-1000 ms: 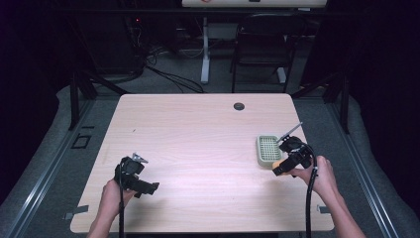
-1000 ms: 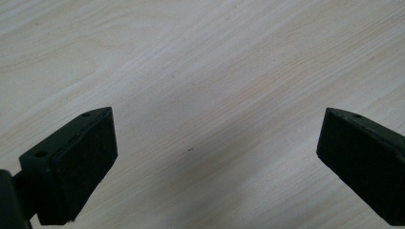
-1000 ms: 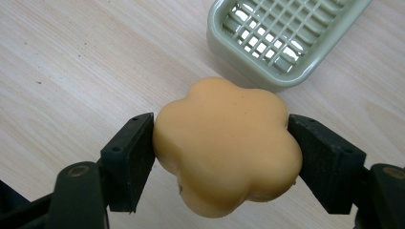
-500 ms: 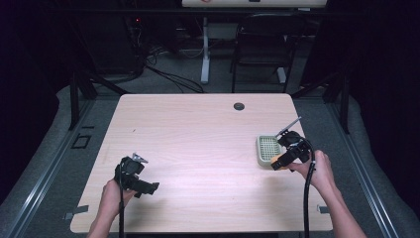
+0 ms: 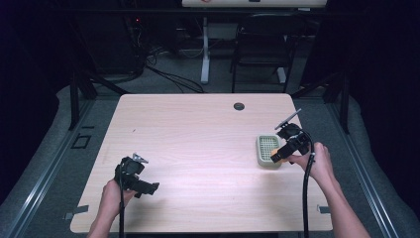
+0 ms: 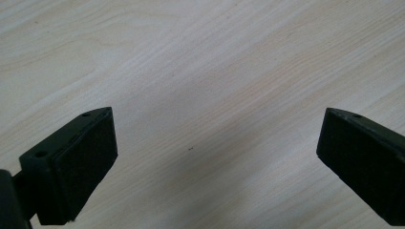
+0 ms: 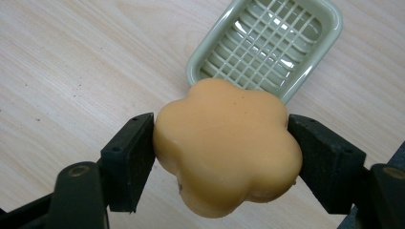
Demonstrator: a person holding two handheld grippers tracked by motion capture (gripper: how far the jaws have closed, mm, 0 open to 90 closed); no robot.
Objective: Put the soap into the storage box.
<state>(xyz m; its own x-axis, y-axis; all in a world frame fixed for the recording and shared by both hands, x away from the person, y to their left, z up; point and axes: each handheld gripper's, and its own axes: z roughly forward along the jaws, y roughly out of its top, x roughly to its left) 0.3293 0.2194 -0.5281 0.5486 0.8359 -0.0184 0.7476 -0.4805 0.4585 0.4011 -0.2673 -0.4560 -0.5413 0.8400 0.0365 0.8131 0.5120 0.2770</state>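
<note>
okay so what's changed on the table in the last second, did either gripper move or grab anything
The right gripper, shut on the orange flower-shaped soap, edged slightly left and toward the person's side of the table, next to the pale green slatted soap dish. Nothing was newly grabbed or released, as far as the high view shows. The left gripper stayed open over the light wooden table, and the dish kept its place.

Dark room, grey floor (image 5: 59, 163), black chair (image 5: 262, 44)
</note>
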